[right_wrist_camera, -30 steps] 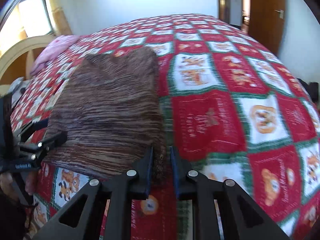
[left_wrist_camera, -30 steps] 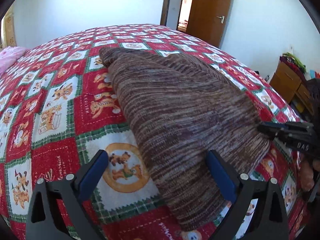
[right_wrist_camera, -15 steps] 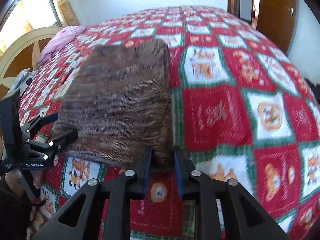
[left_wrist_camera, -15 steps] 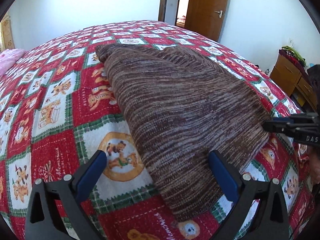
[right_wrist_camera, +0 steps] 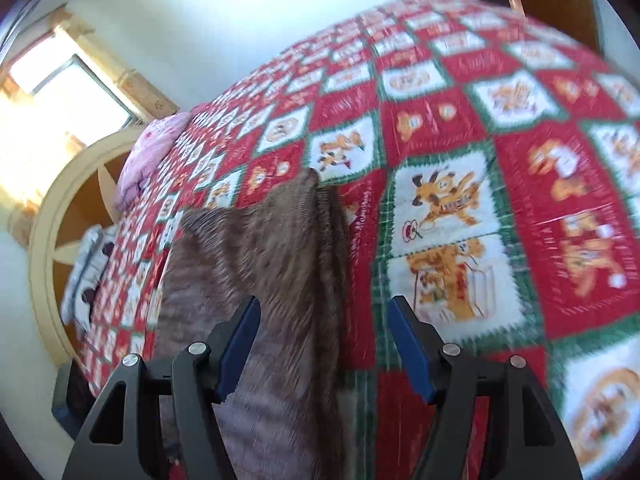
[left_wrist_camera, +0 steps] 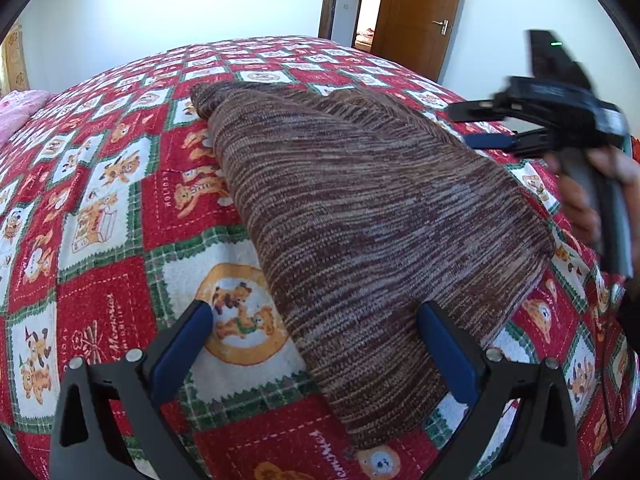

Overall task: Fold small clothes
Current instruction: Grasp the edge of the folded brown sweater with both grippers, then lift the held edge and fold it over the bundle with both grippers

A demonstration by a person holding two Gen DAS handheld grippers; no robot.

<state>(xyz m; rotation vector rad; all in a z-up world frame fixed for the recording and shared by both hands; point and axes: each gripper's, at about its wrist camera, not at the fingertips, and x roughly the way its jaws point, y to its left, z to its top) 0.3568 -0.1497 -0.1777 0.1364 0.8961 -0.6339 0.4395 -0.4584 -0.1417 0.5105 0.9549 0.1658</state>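
Observation:
A brown striped knit garment (left_wrist_camera: pixel 360 208) lies folded on the red, white and green bear quilt (left_wrist_camera: pixel 120 208). My left gripper (left_wrist_camera: pixel 316 332) is open and empty, low over the garment's near left edge. My right gripper (right_wrist_camera: pixel 324 340) is open and empty above the garment (right_wrist_camera: pixel 264 280), over its right edge; the view is blurred. In the left wrist view the right gripper (left_wrist_camera: pixel 484 126) hangs in the air above the garment's far right side, held by a hand (left_wrist_camera: pixel 592 196).
A pink pillow (right_wrist_camera: pixel 156 152) lies at the head of the bed by a cream headboard (right_wrist_camera: pixel 48 240). A wooden door (left_wrist_camera: pixel 420 12) and open doorway stand beyond the bed's far end. A window (right_wrist_camera: pixel 60 112) glows at left.
My right gripper has opened and let go of the garment's corner, then lifted and swung forward over the garment. My left gripper stays open in about the same place.

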